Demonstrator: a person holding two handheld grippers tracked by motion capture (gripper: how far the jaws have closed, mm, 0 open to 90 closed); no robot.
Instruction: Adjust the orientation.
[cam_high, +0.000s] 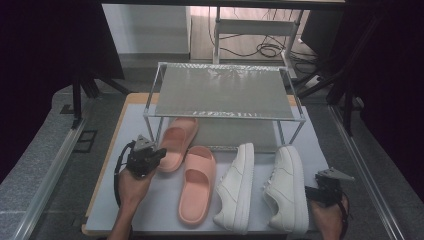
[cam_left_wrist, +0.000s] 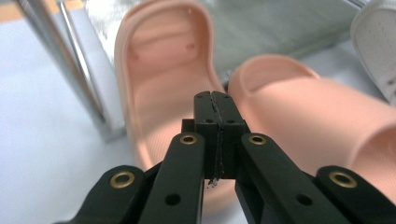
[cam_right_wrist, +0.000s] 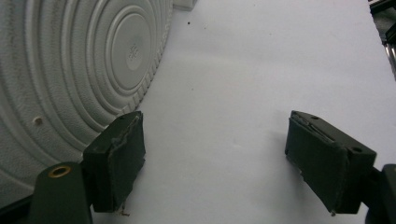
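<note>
Two pink foam slides and two white sneakers are laid on a white counter (cam_high: 150, 210) before a metal shoe rack (cam_high: 225, 90).

The left claw (cam_high: 159, 153), shut and empty, is poised at the rear slide (cam_high: 177, 142), half under the rack; judged light and squashy, it is best pinched at its side wall. The right claw (cam_right_wrist: 215, 158), spread open, is held beside a sneaker (cam_high: 287, 187).

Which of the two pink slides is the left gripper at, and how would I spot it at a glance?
Start at the metal shoe rack on the white mat. Four shoes lie before it; the two pink slides are leftmost. The one you want is the far-left slide, its toe tucked under the rack's lower shelf beside the left legs, while its twin lies fully out front. The shut left gripper is at its edge.
</note>
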